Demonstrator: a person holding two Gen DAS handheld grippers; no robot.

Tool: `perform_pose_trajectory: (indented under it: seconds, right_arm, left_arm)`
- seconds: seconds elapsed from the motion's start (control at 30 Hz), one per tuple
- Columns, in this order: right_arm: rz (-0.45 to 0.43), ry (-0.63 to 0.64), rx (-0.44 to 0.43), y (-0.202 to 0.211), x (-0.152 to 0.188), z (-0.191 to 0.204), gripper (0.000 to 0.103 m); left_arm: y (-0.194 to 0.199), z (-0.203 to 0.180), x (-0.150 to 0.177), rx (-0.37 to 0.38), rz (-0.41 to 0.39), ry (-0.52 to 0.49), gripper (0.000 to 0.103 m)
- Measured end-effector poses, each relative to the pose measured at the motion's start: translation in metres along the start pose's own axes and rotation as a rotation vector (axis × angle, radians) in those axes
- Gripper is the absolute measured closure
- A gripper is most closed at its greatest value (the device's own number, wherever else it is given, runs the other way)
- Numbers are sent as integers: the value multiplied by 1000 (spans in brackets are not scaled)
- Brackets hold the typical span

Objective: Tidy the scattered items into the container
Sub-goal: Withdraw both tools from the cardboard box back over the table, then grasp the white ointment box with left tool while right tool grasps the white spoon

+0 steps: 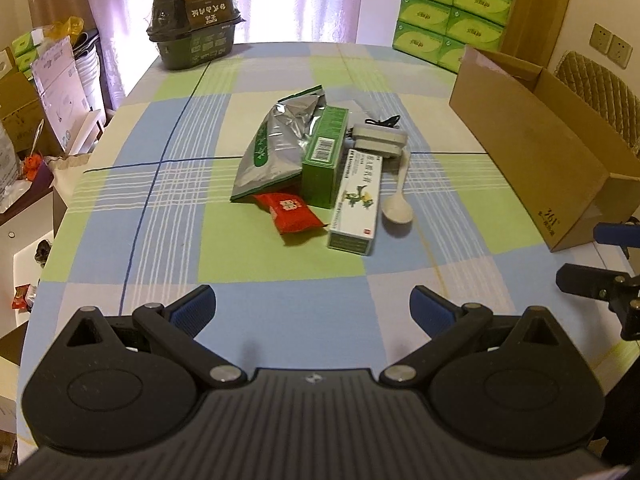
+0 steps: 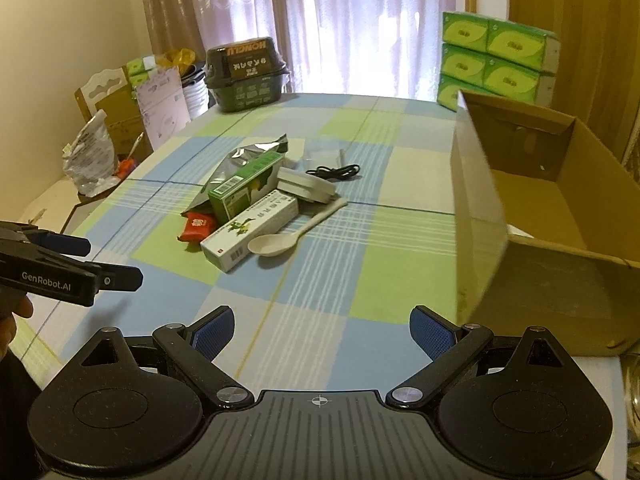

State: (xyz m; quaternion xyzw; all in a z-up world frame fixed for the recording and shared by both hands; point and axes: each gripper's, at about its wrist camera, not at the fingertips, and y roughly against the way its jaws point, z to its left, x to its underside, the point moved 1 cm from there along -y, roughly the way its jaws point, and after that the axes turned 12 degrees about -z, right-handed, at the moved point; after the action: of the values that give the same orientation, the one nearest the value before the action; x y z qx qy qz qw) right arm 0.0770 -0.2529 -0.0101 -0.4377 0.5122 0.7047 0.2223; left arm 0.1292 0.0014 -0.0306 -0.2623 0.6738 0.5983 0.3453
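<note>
Checked cloth table (image 1: 280,264). Left gripper (image 1: 312,306), ribbed blue pads spread apart, gripping nothing. Mid-table heap: crinkled foil pouch (image 1: 272,148), glossy red sachet (image 1: 290,211), green carton (image 1: 322,156), long white carton (image 1: 356,204), pale spoon (image 1: 398,200), black cable (image 2: 334,171). Right gripper (image 2: 322,334) likewise spread. Cardboard box (image 2: 532,208) at right, open, inside bare.
</note>
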Motion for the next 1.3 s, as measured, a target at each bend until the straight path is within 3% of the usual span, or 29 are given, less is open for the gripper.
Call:
perform_pose_trajectory:
  seconds: [0.4, 0.43, 0.47, 0.5, 1.0, 1.3]
  right_arm:
    - [-3, 10, -35, -63, -15, 26, 5]
    - [4, 1, -38, -71, -15, 27, 8]
    - [15, -13, -47, -78, -15, 27, 29]
    - [32, -28, -47, -86, -15, 26, 38]
    - [95, -122, -13, -164, -17, 24, 38]
    - [96, -76, 65, -156, -10, 6, 38]
  left_arm:
    - [-23, 23, -4, -2, 5, 19, 2]
    - [-25, 24, -3, 3, 7, 30, 2]
    - [-27, 26, -3, 8, 9, 43, 2]
    - [-29, 27, -3, 13, 9, 54, 2]
    - [-54, 36, 2, 34, 23, 113, 2]
    - [-61, 28, 0, 40, 10, 85, 2]
